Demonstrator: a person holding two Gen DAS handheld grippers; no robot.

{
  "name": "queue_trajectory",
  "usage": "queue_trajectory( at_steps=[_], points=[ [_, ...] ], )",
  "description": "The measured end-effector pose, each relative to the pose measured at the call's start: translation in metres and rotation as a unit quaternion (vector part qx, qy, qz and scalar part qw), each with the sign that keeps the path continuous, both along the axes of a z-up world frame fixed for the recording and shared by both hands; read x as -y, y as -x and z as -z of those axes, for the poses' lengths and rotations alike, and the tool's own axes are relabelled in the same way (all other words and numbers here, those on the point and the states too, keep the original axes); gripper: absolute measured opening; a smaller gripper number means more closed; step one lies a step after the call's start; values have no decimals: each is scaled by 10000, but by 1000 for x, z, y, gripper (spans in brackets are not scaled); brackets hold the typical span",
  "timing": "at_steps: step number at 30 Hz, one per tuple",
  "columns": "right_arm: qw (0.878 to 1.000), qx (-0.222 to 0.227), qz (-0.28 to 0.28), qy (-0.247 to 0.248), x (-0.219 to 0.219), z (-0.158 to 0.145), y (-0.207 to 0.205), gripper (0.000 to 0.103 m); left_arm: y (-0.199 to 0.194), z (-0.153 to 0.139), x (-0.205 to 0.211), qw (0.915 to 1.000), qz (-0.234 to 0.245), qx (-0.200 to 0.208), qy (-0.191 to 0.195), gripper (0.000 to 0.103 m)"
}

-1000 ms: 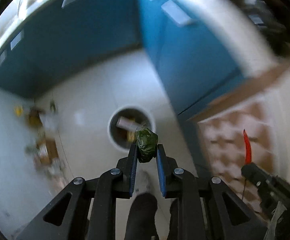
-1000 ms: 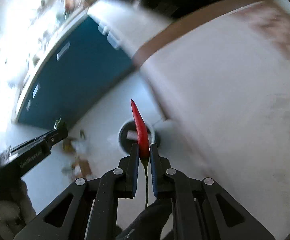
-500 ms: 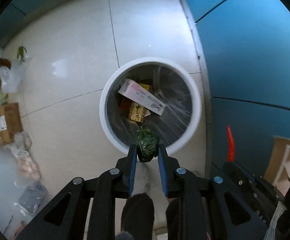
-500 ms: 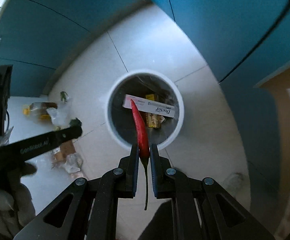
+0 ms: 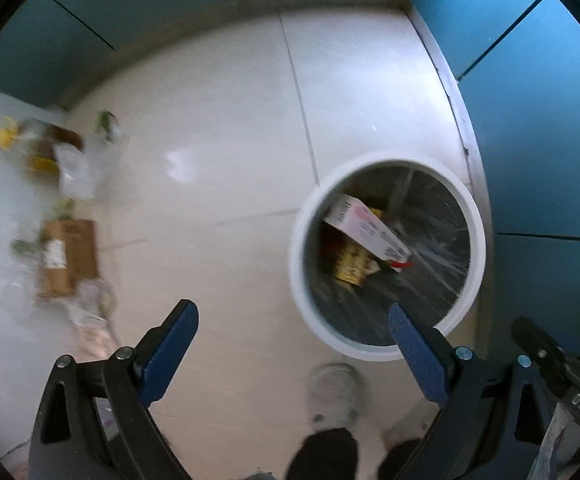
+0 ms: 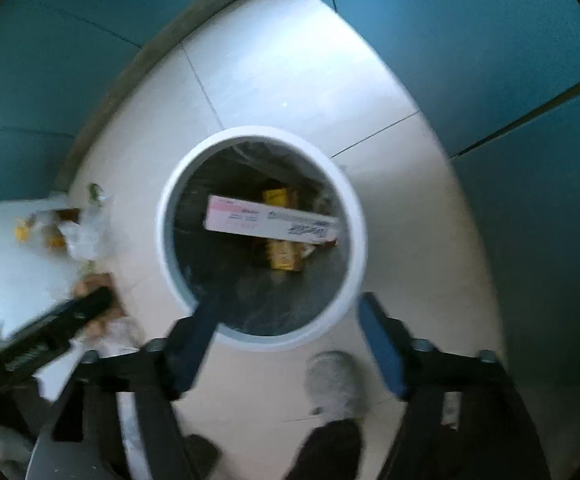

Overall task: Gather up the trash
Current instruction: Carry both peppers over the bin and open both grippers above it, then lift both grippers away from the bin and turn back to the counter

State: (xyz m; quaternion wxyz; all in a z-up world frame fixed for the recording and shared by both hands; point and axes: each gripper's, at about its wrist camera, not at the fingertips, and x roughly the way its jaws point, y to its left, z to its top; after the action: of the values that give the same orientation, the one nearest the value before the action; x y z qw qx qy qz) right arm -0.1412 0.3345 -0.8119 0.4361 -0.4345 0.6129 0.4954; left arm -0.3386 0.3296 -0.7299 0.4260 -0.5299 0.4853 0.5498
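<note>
Pale glossy floor tiles (image 5: 218, 168) ran between teal walls (image 5: 538, 128) — a grey skirting (image 6: 130, 68) edged them.

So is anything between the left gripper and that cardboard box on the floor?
Nothing visible. The left gripper is open and empty, and only bare floor lies between it and the box. Wrappers lie beside the box, not across the path.

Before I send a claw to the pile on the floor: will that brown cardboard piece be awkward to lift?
The brown cardboard piece looks flat on the tile, so probably stiff but hard to get a finger under. It seems thin, likely light. Wrappers touch it and may drag along.
</note>
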Motion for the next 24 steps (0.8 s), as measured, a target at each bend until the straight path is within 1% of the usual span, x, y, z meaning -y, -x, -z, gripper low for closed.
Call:
queue_trajectory(
  at_steps=[1, 2, 4, 5, 8, 9, 10, 13, 16, 17, 18, 19, 21, 23, 24],
  points=[
    [9997, 194, -99, -59, 1, -6, 2, 98, 0, -11, 3, 9999, 12, -92, -55, 97],
    [9994, 296, -154, -97, 0, -9, 4, 101, -1, -21, 6, 9998, 23, -155, -115, 97],
    [9976, 553, -379, -172, 4, -25, 9, 101, -2, -41, 12, 9994, 56, -254, -218, 97],
    [9971, 584, -448, -205, 5, -31, 9, 101, -3, -50, 14, 9992, 70, -296, -257, 97],
    [9947, 661, -684, -384, 12, -66, 14, 102, -8, -84, 25, 9986, 65, -371, -378, 97],
    [9939, 680, -738, -460, 15, -80, 14, 102, -9, -100, 30, 9984, 56, -373, -409, 97],
    [9933, 675, -773, -537, 17, -96, 13, 102, -12, -108, 33, 9984, 43, -374, -431, 97],
    [9923, 638, -825, -665, 24, -136, 12, 102, -16, -146, 47, 9980, -44, -365, -511, 97],
    [9900, 664, -892, -864, 35, -187, 6, 102, -22, -188, 62, 9979, -86, -259, -594, 97],
    [9895, 640, -896, -937, 38, -205, 4, 102, -25, -198, 65, 9978, -75, -235, -617, 97],
    [9887, 631, -905, -1017, 41, -225, 1, 102, -28, -217, 72, 9975, -53, -214, -673, 97],
    [9874, 644, -929, -1106, 45, -246, -1, 102, -31, -227, 76, 9972, -48, -229, -708, 97],
    [9859, 608, -949, -1241, 53, -280, -5, 102, -36, -258, 88, 9967, -18, -215, -782, 97],
    [9844, 583, -963, -1349, 61, -316, -10, 102, -40, -281, 97, 9962, -34, -194, -853, 97],
    [9839, 556, -971, -1395, 66, -332, -12, 102, -42, -299, 104, 9956, -49, -168, -922, 97]
  ],
)
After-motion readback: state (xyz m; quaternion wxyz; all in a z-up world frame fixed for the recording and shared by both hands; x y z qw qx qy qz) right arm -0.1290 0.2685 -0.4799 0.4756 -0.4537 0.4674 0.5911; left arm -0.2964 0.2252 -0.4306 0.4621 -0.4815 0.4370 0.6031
